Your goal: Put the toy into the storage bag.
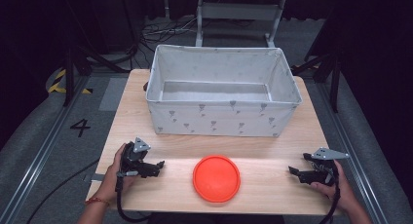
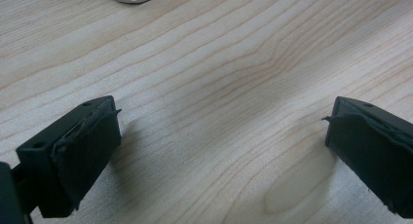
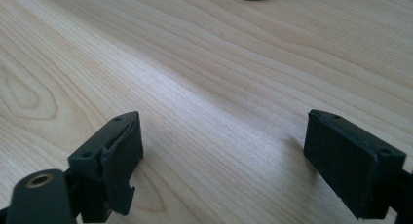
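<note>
Orange disc [image 1: 216,178] flat near front table [image 1: 272,151] edge, bare wood either side; left gripper [image 1: 157,165] and right gripper [image 1: 293,171] flank it, jaws apart; bin [image 1: 221,118] behind.

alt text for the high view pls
An orange plate lies on a wooden table between two hand-held tools, the left tool and right tool, both open and pointing at it. Behind it stands an empty grey fabric box.
</note>
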`<control>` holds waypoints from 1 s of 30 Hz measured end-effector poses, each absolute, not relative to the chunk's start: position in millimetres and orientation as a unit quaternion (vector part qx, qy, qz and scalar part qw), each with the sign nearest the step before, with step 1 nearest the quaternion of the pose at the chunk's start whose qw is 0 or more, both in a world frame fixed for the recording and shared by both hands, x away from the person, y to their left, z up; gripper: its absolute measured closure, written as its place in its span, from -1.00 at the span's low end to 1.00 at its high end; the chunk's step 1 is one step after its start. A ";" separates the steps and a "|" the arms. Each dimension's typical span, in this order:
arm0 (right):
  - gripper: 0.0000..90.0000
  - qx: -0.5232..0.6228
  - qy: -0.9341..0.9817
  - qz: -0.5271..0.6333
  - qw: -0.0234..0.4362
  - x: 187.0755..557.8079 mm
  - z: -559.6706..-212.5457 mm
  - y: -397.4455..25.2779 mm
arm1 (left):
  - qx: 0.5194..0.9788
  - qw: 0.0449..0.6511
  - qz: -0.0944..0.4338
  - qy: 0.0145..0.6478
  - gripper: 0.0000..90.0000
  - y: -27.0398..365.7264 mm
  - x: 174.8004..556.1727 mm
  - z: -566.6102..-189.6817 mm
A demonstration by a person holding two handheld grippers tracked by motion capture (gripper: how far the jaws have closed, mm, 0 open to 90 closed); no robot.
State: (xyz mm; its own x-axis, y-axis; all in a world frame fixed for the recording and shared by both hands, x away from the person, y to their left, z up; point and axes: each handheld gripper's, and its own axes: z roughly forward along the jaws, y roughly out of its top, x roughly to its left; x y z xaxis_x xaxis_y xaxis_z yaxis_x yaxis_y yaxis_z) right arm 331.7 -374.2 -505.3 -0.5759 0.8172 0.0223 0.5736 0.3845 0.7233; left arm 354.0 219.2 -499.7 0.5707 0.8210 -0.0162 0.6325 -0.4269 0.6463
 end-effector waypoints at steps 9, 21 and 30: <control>-0.68 0.429 0.813 0.353 0.173 331.5 -505.3 -373.9 | 0.836 0.309 0.150 0.428 -1.00 222.6 354.8 -499.6; -0.57 0.414 0.826 0.348 0.158 333.6 -500.4 -371.5 | 0.844 0.314 0.142 0.411 -1.00 229.1 354.2 -499.7; -0.44 0.375 0.832 0.381 0.146 330.8 -471.1 -343.5 | 0.844 0.315 0.140 0.410 -0.99 229.5 354.3 -499.8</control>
State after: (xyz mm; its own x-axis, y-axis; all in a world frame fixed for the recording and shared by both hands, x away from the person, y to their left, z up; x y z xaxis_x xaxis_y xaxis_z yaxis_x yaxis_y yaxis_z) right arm 330.8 -343.5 -471.1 -0.6766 0.7351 0.0431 0.5130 0.4285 0.7438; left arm 354.3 229.5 -499.8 0.6243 0.7809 -0.0218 0.6040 -0.4648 0.6474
